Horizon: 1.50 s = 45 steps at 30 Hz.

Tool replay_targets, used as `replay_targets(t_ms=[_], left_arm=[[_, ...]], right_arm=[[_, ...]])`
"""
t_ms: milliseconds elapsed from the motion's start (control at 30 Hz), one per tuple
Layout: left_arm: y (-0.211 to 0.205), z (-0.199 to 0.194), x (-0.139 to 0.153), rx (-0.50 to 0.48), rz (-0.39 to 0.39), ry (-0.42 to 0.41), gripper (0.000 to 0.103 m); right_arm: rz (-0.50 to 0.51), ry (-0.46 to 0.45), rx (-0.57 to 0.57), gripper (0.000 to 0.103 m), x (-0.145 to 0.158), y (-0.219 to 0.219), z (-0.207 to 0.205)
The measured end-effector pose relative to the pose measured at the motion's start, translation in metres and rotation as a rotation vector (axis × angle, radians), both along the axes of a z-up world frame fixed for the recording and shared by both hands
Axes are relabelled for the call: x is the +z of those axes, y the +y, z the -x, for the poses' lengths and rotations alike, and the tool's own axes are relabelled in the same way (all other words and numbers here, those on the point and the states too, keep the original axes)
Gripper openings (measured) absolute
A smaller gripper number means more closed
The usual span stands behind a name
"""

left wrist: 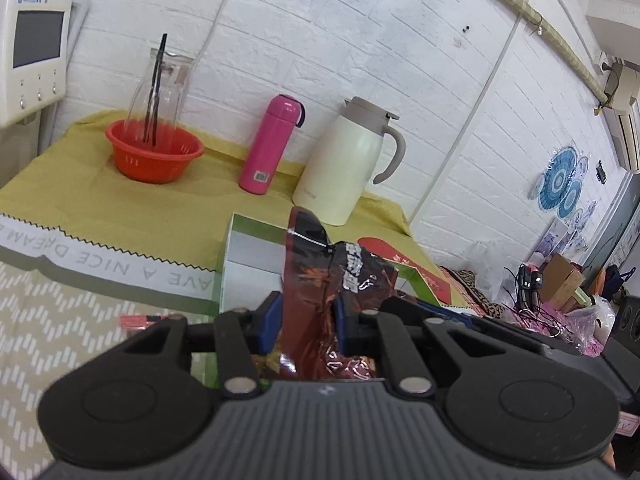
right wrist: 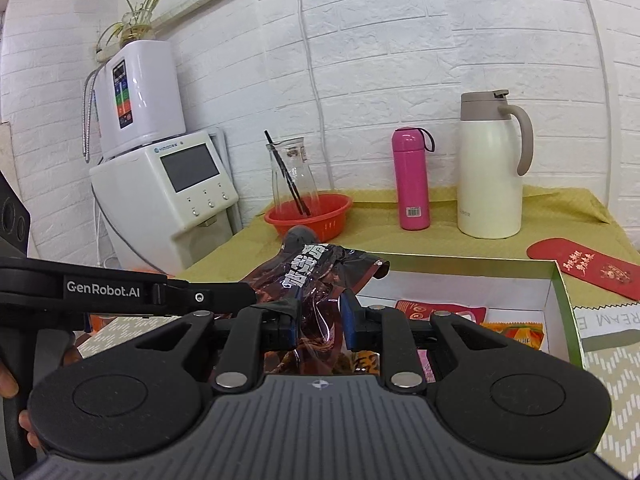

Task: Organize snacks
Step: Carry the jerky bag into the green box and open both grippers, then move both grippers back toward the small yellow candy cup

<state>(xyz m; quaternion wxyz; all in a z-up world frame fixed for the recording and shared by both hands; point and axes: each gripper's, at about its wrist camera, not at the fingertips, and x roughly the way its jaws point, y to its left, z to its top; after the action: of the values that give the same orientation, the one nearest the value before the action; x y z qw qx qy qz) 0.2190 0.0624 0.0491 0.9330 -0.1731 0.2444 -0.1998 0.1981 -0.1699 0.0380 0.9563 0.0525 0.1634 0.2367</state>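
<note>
Up close, both the left gripper and right gripper have their jaws pinching one dark red snack bag above the open green-edged box, with a pink bottle and cream jug farther back.

You've got a crinkled dark red-brown snack bag standing upright over the green-rimmed white box. More packets, an orange one and a red one, lie flat inside it.
</note>
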Motion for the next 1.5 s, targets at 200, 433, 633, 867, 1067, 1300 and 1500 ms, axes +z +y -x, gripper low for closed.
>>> replay_targets(t_ms=[200,433,633,867,1067,1300,1500], left_arm=[[-0.005,-0.038,-0.017,-0.001,-0.023,0.045,0.009],[0.002,-0.042,-0.025,0.035,0.025,0.037,0.085],[0.004,-0.033,-0.012,0.103,-0.059,-0.003,0.088],[0.011,-0.015,-0.008,0.134,-0.085,-0.003,0.088],[0.013,0.003,0.001,0.137,-0.089,-0.018,0.088],[0.02,0.031,0.005,0.098,-0.083,-0.015,0.088],[0.055,0.062,0.01,0.112,-0.051,0.025,0.088]], right_arm=[[-0.015,0.044,-0.01,0.038,-0.017,-0.005,-0.035],[0.072,0.027,0.002,0.079,-0.034,0.003,-0.046],[0.163,-0.034,-0.017,0.103,-0.038,0.01,-0.034],[0.14,-0.025,-0.015,0.103,-0.03,0.012,-0.021],[0.133,-0.049,-0.005,0.103,-0.017,0.016,-0.001],[0.134,-0.069,0.019,0.103,-0.004,0.02,0.026],[0.153,-0.076,0.069,0.103,0.006,0.028,0.057]])
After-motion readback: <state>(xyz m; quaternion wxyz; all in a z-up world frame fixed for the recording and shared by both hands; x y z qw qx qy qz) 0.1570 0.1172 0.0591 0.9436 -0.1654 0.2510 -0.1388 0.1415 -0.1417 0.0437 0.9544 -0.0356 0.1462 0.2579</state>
